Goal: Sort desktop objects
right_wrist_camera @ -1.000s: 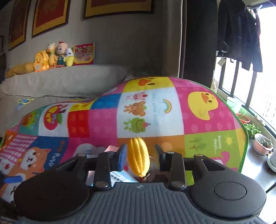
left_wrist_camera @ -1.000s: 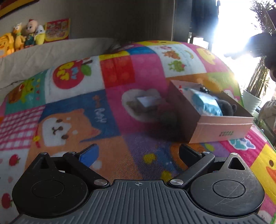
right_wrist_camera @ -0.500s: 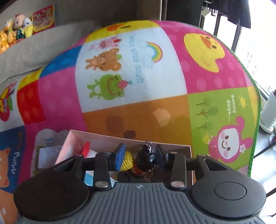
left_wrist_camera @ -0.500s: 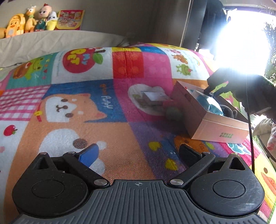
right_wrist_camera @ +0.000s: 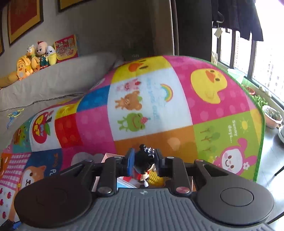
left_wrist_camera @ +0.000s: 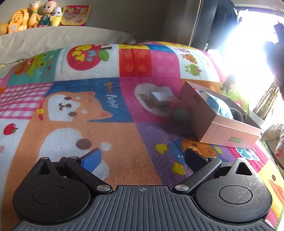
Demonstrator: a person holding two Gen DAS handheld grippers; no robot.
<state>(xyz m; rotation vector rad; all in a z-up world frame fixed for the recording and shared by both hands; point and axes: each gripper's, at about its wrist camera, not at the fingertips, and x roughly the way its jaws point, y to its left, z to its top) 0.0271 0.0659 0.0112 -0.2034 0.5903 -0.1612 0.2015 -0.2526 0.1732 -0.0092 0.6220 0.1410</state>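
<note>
In the right wrist view my right gripper [right_wrist_camera: 144,156] holds a small doll [right_wrist_camera: 142,164] with black hair and red clothes. Its jaws are closing and both pads touch the doll's head. Just below it lies a yellow corn toy [right_wrist_camera: 157,177], by the pink box's edge [right_wrist_camera: 106,157]. In the left wrist view my left gripper [left_wrist_camera: 142,158] stands open over the play mat with nothing between its fingers. The pink box [left_wrist_camera: 229,136] sits to its right and holds a blue item [left_wrist_camera: 218,104] and a dark plush [left_wrist_camera: 237,114].
A small white box [left_wrist_camera: 163,97] and a green-red ball [left_wrist_camera: 181,114] lie on the mat against the pink box's left side. Plush toys [left_wrist_camera: 35,16] line the grey cushion behind. Plant pots [right_wrist_camera: 271,117] stand past the mat's right edge by the window.
The right gripper let go of the yellow corn toy over the box, then closed on the black-haired doll and tilted up. The left gripper stayed open and rolled slightly.
</note>
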